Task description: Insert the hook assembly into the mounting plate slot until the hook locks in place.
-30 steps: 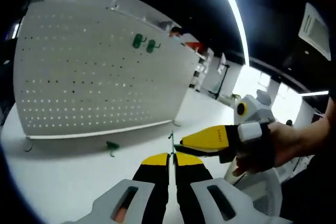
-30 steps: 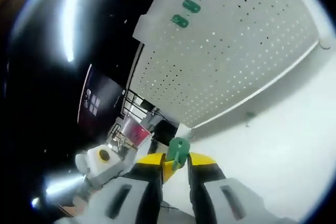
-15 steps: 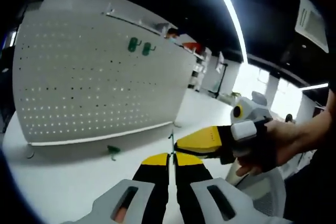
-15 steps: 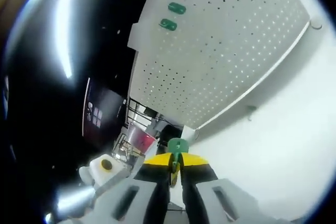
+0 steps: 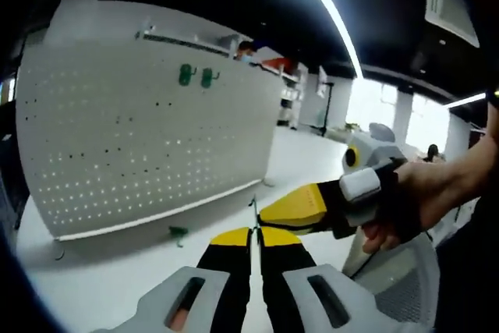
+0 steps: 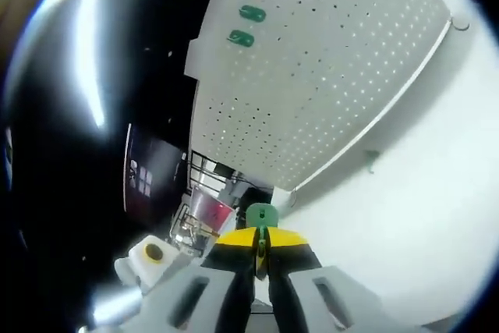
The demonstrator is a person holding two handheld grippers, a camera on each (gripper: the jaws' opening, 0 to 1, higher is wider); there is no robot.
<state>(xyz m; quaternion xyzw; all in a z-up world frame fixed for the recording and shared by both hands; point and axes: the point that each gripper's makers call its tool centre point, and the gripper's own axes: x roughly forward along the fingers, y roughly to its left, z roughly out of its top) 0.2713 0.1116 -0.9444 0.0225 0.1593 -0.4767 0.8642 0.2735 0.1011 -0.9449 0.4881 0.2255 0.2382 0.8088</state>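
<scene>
Above a white tabletop [image 5: 93, 286], a person is bringing two hand-held grippers together in front of an upright white pegboard [image 5: 140, 138], the mounting plate of the task. The right gripper [image 6: 260, 246] is pinching a green hook assembly [image 6: 260, 216] between closed jaws, the green head standing just proud of the yellow tips. In the left gripper view, the left gripper [image 5: 255, 233] is holding its jaws pressed together around what looks like a thin wire shank [image 5: 253, 210], though the part is too small to name with confidence. The right gripper is reaching in from the right there, gripped in a person's hand [image 5: 405, 208], its yellow tip nearly touching the left gripper's.

Two green hooks [image 5: 195, 76] are already hanging high on the pegboard, and another green hook [image 5: 178, 232] is lying on the tabletop near the board's foot. Both grippers are well apart from the board. The work appears to be at the carrying and readying stage; next, the held hook likely needs lining up with a free hole and pressing in until it seats.
</scene>
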